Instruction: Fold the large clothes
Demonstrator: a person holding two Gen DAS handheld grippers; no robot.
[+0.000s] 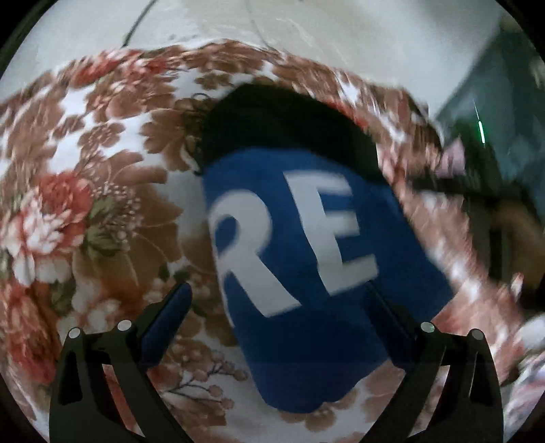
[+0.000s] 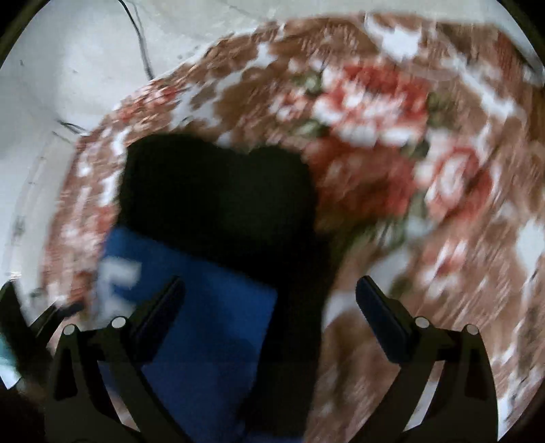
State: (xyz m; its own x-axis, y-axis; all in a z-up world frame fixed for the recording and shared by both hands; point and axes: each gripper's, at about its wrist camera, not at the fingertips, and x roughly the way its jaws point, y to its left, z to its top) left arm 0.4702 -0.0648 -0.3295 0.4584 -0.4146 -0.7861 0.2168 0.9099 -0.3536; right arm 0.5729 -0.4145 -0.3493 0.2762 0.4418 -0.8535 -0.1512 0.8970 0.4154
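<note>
Folded blue-and-black cloth garment with white letters (image 1: 299, 265) runs 12-to-6 on flowered bedspread (image 1: 85, 191) | I see left gripper (image 1: 277, 305) astride it, nearer | right gripper (image 2: 270, 300) jaws apart, empty; left likewise

A floral bedspread (image 1: 85, 204), patterned in brown, red and white, is covering the work surface and filling most of both views. Beyond its far edge a pale floor (image 1: 340, 30) is showing, scuffed and marked in places. A thin dark cable (image 2: 141, 44) is trailing across that floor above the bedspread's upper left edge. To the bedspread's right, a dark greenish surface (image 1: 494, 85) is standing, blurred; its nature cannot be determined.
</note>
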